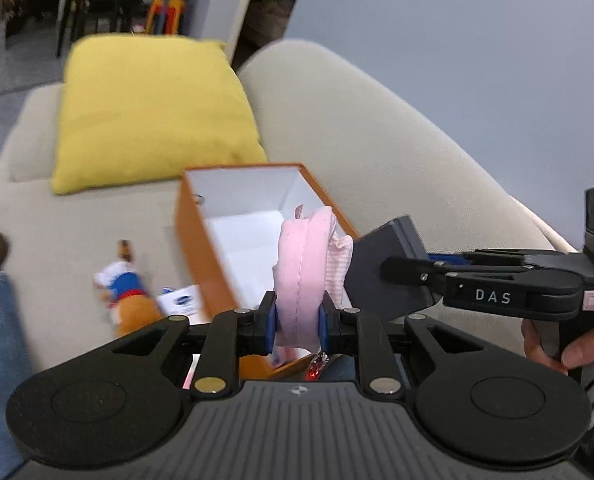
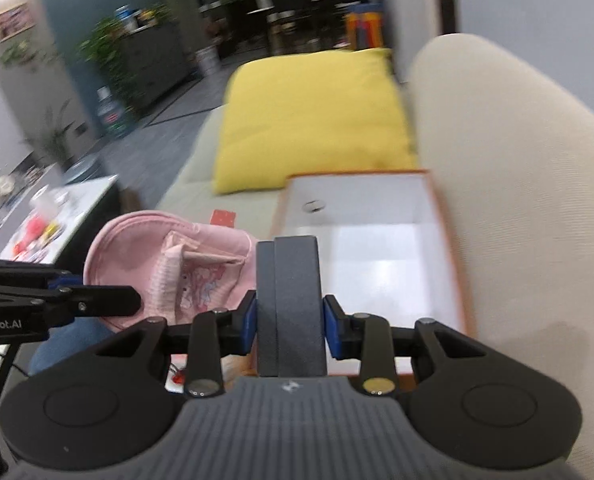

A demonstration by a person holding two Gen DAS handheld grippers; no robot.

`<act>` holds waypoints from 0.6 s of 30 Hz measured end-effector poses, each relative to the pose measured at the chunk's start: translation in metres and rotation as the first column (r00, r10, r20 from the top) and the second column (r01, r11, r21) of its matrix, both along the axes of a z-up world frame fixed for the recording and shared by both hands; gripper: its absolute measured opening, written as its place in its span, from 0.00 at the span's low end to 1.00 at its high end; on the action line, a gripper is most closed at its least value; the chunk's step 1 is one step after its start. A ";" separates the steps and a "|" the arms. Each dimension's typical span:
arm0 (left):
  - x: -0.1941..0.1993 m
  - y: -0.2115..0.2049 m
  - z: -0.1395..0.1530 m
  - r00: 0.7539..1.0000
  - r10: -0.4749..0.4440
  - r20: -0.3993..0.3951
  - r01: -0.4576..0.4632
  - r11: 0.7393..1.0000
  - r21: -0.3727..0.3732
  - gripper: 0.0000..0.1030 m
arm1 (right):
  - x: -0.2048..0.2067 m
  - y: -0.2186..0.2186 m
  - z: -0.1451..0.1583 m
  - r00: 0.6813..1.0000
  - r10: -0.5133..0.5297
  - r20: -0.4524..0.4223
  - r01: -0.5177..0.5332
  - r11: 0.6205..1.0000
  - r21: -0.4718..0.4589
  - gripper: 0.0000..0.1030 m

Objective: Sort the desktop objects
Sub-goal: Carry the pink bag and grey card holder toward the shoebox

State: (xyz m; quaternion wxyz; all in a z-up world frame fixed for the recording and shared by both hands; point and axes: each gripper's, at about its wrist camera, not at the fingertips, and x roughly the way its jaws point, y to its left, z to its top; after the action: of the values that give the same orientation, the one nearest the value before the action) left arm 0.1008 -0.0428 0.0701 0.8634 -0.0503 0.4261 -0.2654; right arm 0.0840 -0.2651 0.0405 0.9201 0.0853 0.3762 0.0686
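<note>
A: Nearest first, what are the claws doing?

B: The left gripper (image 1: 297, 326) is clamped on a soft pink fabric cap (image 1: 305, 268), its blue pads pressing the folded cloth from both sides. The right gripper (image 2: 291, 326) holds a flat dark grey rectangular case (image 2: 291, 304) upright between its pads; they touch its two faces, so it is gripped.

A: And where do those two things sit relative to the container?

B: Both hang in the air over the near end of the open orange cardboard box with a white inside (image 1: 253, 236). From the left wrist view the cap is over the near right corner of the box, with the grey case just beside it to the right. From the right wrist view the case is over the near edge of the box (image 2: 377, 216), and the cap (image 2: 169, 268) is to the left of it.

A: What carries the box?

B: A cream fabric sofa (image 1: 357, 120). The box lies on its seat against the backrest. On the seat to the left of the box lie a small plush toy in blue, white and orange (image 1: 125, 288) and a white card (image 1: 181, 300). Farther back, a yellow cushion (image 1: 149, 112) rests at the far end of the seat.

A: So which step is this?

B: I'd judge it the carry-and-drop: both items are lifted and about to go in. Next, each should come further over the box's empty floor, lower, then the jaws spread.
</note>
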 end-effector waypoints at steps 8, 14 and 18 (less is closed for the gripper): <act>0.054 -0.054 -0.062 0.979 -0.010 -0.205 0.027 0.997 0.078 0.22 | 0.037 -0.036 -0.042 0.992 -0.115 -0.043 0.115 0.993 -0.002 0.34; 0.067 -0.073 -0.092 0.956 0.004 -0.294 0.047 0.985 0.166 0.24 | 0.064 -0.041 -0.085 0.983 -0.086 -0.162 0.091 0.996 0.024 0.34; 0.073 -0.080 -0.104 0.944 -0.011 -0.329 0.072 0.982 0.174 0.29 | 0.071 -0.039 -0.109 0.970 -0.060 -0.234 0.072 0.997 0.043 0.34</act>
State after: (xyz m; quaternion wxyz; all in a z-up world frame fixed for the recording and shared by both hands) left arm 0.1737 -0.1229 -0.0338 0.7760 -0.0047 0.5869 -0.2312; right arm 0.1546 -0.3043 -0.0690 0.8689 0.1286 0.4765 0.0373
